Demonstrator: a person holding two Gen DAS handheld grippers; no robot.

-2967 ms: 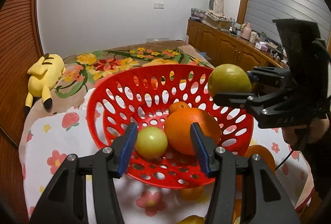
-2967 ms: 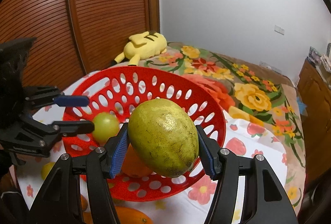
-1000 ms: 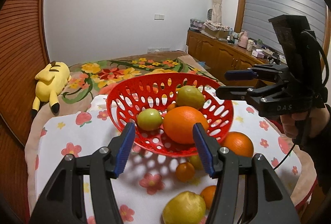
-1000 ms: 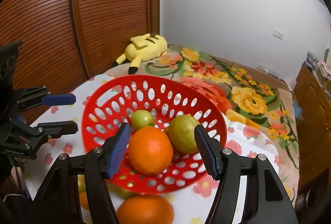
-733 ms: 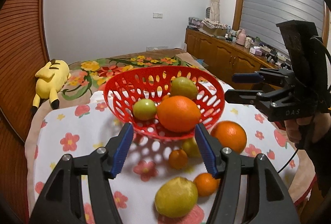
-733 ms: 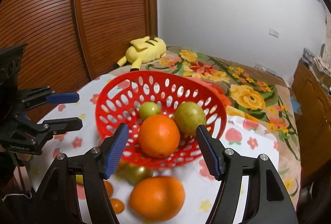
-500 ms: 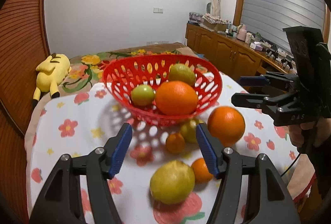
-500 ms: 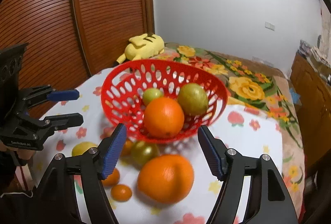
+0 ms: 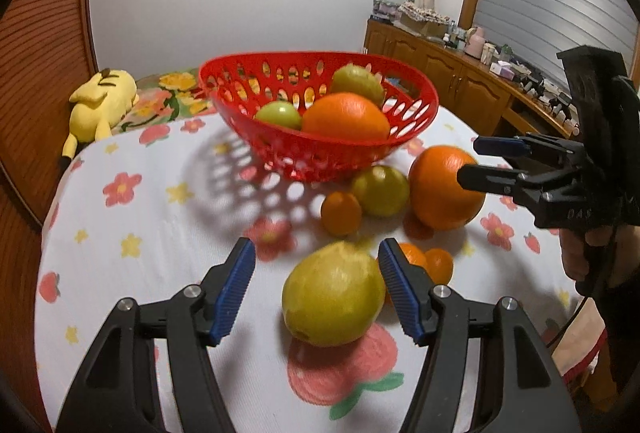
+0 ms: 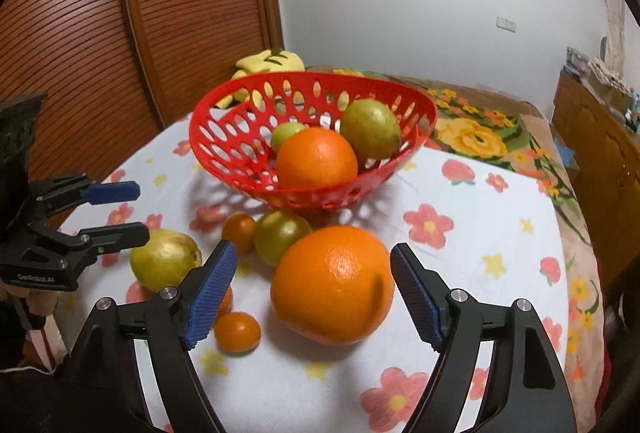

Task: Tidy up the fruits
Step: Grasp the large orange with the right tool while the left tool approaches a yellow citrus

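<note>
**Grippers**
- Left gripper [image 9: 316, 253]: open, jaws widened a moment ago, nothing clamped. Aimed down at a yellow-green fruit [image 9: 332, 301] lying on the cloth. In the left wrist view, that fruit framed in the gap, close to the right-hand pad and well clear of the left-hand one. No pressing contact visible. In the right wrist view, the lower finger's tip reaching only the fruit's near edge.
- Right gripper [image 10: 313, 253]: open wide, jaws just been opening, nothing gripped. Large orange [image 10: 332, 285] on the cloth framed between the two blue pads, with a clear gap on each side.

**Task items**
- Red basket [image 10: 240, 161]: perforated, standing on the floral tablecloth [image 9: 160, 233], beyond the loose fruit.
- Inside the basket: one orange [image 10: 316, 157] at the front, a small green fruit [image 10: 286, 133] behind it, a bigger green fruit [image 10: 370, 129] against the far wall.
- Loose on the cloth, just in front of the basket: a round green fruit [image 10: 280, 237] with a small tangerine [image 10: 239, 227] beside it.
- Nearer the camera: another small tangerine [image 10: 237, 331], and one more partly hidden behind the right gripper's left finger.

**Surroundings**
- Yellow plush toy [image 9: 100, 105] lying beyond the table's far edge.
- Hand [image 9: 580, 253] on the right gripper's handle.
</note>
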